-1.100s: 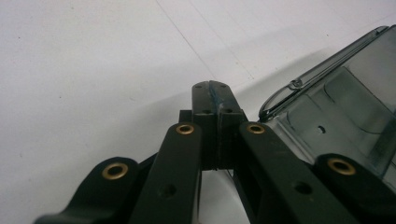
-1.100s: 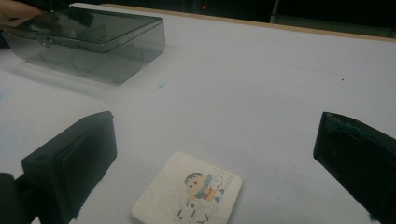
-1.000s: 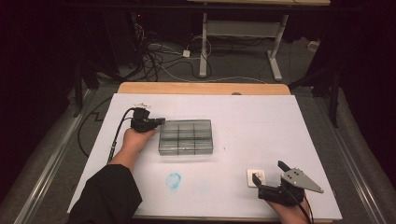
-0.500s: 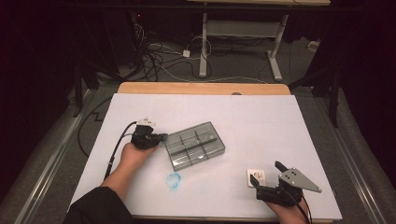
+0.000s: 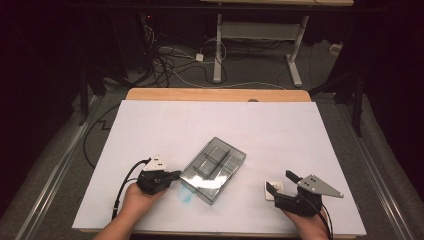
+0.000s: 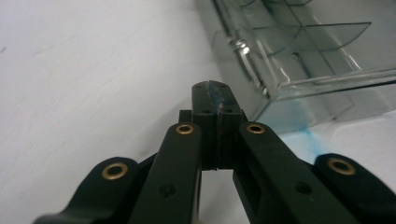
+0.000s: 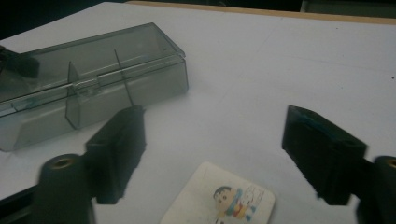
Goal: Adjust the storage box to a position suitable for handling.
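- A clear plastic compartment box point(image 5: 213, 170) lay askew near the middle of the white table cover point(image 5: 165, 120), one corner turned toward the person's edge of the table.
- The left gripper point(image 5: 172, 176), held in the person's left hand point(image 5: 140, 195), sat just beside the box's near-left corner; its jaws were pressed fully together with nothing between them.
- In the left gripper view the shut tips pointed at the box's point(image 6: 299, 51) lower corner, close to it; contact could not be made out.
- A smear of blue point(image 5: 186, 196) marked the cover at that corner of the box, just right of the left gripper.
- The right gripper point(image 5: 281, 182), in the person's right hand point(image 5: 305, 220), rested near the table's front right, well apart from the box.
- Its jaws, which had just been closing, stood apart on either side of a small white cartoon card point(image 7: 219, 200) lying flat on the cover; the pads were not touching it.
- In the high view the card point(image 5: 274, 190) lay between the box and the right gripper's body, just beside the jaws.
- A grey three-cornered plate point(image 5: 320, 186) topped the right gripper.
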The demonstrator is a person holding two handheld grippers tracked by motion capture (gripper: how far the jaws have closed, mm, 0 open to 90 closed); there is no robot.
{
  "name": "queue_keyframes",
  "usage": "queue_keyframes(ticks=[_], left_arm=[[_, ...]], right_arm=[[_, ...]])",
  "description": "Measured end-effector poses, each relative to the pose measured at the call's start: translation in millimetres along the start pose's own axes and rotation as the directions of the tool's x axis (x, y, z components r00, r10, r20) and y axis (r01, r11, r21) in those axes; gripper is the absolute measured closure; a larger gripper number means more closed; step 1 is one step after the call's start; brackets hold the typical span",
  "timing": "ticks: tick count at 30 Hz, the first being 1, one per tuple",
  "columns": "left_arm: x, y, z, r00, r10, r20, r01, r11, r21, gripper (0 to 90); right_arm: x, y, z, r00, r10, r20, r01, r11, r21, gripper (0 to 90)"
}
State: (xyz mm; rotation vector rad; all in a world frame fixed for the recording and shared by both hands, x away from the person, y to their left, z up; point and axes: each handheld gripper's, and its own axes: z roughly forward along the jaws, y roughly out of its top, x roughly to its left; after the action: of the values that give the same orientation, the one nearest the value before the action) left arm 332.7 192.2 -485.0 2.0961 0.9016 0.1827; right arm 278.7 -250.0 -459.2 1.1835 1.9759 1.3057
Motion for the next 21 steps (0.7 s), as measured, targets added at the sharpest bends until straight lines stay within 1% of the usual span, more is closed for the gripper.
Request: queue_keyframes(ticks=[1, 2, 3, 4, 6, 7, 8, 9, 11, 12, 13, 14, 16, 18, 19, 21], left_arm=[[-1.6, -1.7, -3.0, 1.0000, -0.003, -0.001, 0.003, 1.0000, 0.008, 87.6], [-4.8, -3.6, -6.9, 0.9997, 0.013, -0.019, -0.013, 0.9998, 0.017, 87.7], [-9.0, -6.4, -11.3, 0.9992, 0.022, -0.033, -0.022, 0.9997, 0.009, 87.7], [-12.7, -10.0, -15.3, 0.9995, 0.017, -0.027, -0.017, 0.9998, -0.004, 87.7], [-20.9, -16.9, -19.9, 1.0000, 0.005, -0.002, -0.005, 0.9997, -0.022, 87.7], [-24.7, -18.5, -20.4, 0.9999, 0.010, 0.012, -0.009, 0.9998, -0.015, 87.7], [-28.1, -19.6, -20.3, 0.9997, 0.012, 0.023, -0.012, 0.9999, -0.006, 87.7], [-30.3, -20.8, -20.2, 0.9994, 0.009, 0.032, -0.009, 1.0000, -0.002, 87.7], [-31.9, -22.9, -19.3, 0.9988, -0.011, 0.048, 0.011, 0.9999, 0.004, 87.7], [-31.8, -23.3, -18.8, 0.9985, -0.015, 0.052, 0.015, 0.9999, 0.007, 87.7], [-31.2, -23.4, -18.8, 0.9986, -0.017, 0.051, 0.016, 0.9998, 0.008, 87.7], [-30.1, -23.7, -19.3, 0.9985, -0.021, 0.051, 0.021, 0.9997, 0.008, 87.6], [-28.0, -24.5, -19.9, 0.9980, -0.031, 0.055, 0.030, 0.9995, 0.006, 87.6], [-27.2, -25.3, -20.7, 0.9975, -0.037, 0.060, 0.037, 0.9993, 0.006, 87.6], [-27.1, -25.3, -21.2, 0.9974, -0.037, 0.062, 0.037, 0.9993, 0.005, 87.6], [-27.7, -24.8, -21.8, 0.9974, -0.035, 0.064, 0.035, 0.9994, 0.002, 87.6]], right_arm=[[-1.9, 3.9, 3.9, 1.0000, 0.004, -0.002, -0.004, 1.000, 0.009, 31.3], [-3.7, 8.4, 9.3, 1.0000, 0.000, 0.006, 0.000, 1.000, 0.023, 36.0], [-5.8, 13.0, 16.2, 1.0000, -0.004, 0.006, 0.004, 0.999, 0.040, 42.0], [-8.3, 17.4, 24.4, 1.0000, -0.002, -0.008, 0.002, 0.998, 0.060, 52.2], [-11.5, 25.9, 43.6, 0.9998, -0.013, -0.013, 0.014, 0.994, 0.113, 71.6], [-12.4, 29.8, 54.2, 0.9994, -0.016, -0.031, 0.021, 0.990, 0.139, 79.9], [-11.8, 33.0, 64.2, 0.9992, -0.023, -0.034, 0.028, 0.987, 0.156, 88.9], [-10.9, 35.7, 73.5, 0.9985, -0.039, -0.039, 0.045, 0.985, 0.166, 90.0], [-7.0, 41.7, 90.8, 0.9969, -0.065, -0.044, 0.073, 0.976, 0.206, 90.0], [-5.3, 44.0, 97.2, 0.9965, -0.073, -0.041, 0.080, 0.972, 0.222, 90.0], [-5.0, 46.0, 102.5, 0.9964, -0.072, -0.045, 0.081, 0.970, 0.230, 90.0], [-5.0, 47.5, 106.7, 0.9964, -0.068, -0.050, 0.078, 0.969, 0.233, 90.0], [-4.2, 50.1, 112.8, 0.9956, -0.081, -0.047, 0.090, 0.964, 0.249, 90.0], [-4.0, 51.6, 117.4, 0.9956, -0.083, -0.045, 0.091, 0.961, 0.262, 90.0], [-4.3, 51.6, 119.4, 0.9953, -0.081, -0.053, 0.092, 0.959, 0.268, 90.0], [-5.0, 50.7, 122.9, 0.9954, -0.081, -0.052, 0.092, 0.955, 0.282, 90.0]])
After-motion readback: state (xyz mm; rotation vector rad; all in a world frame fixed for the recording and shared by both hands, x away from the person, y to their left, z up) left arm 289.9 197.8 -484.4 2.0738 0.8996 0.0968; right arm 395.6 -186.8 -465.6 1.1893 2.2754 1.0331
